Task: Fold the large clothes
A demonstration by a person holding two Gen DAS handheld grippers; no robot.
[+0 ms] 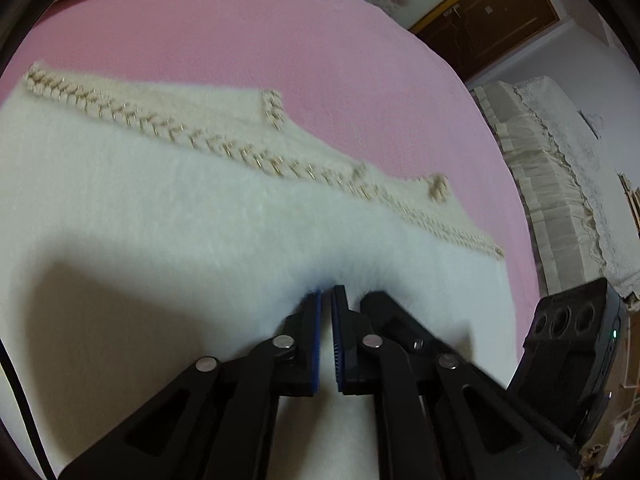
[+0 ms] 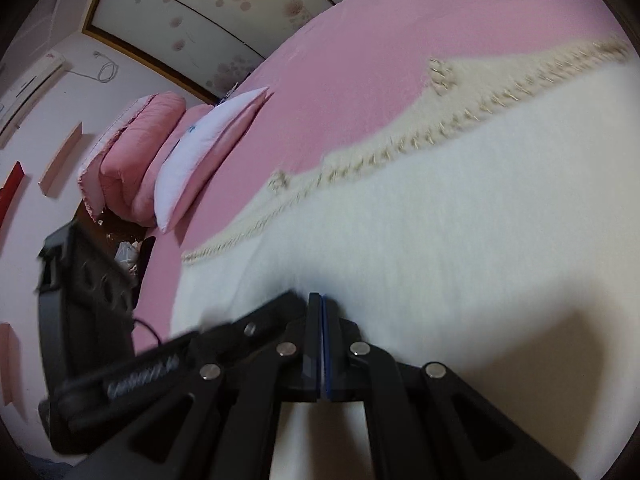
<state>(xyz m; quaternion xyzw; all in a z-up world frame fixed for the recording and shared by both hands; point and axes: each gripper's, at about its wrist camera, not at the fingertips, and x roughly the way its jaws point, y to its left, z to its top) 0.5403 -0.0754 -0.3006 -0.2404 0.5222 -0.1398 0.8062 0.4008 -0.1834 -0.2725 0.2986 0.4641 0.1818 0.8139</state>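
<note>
Both jaws closed, left gripper [image 1: 327, 292] and right gripper [image 2: 319, 298] apparently pinching the fuzzy white garment [image 1: 168, 208]; carry the edge level, hands matched, toward the beaded trim [image 1: 132, 110].

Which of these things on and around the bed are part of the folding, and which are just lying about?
Part of the job:
- fluffy white garment with beaded trim
- left gripper, shut on the garment
- right gripper, shut on the garment
- pink bed sheet, the work surface

Just lying about:
- pink pillows
- white pillow
- lace-covered sofa
</note>
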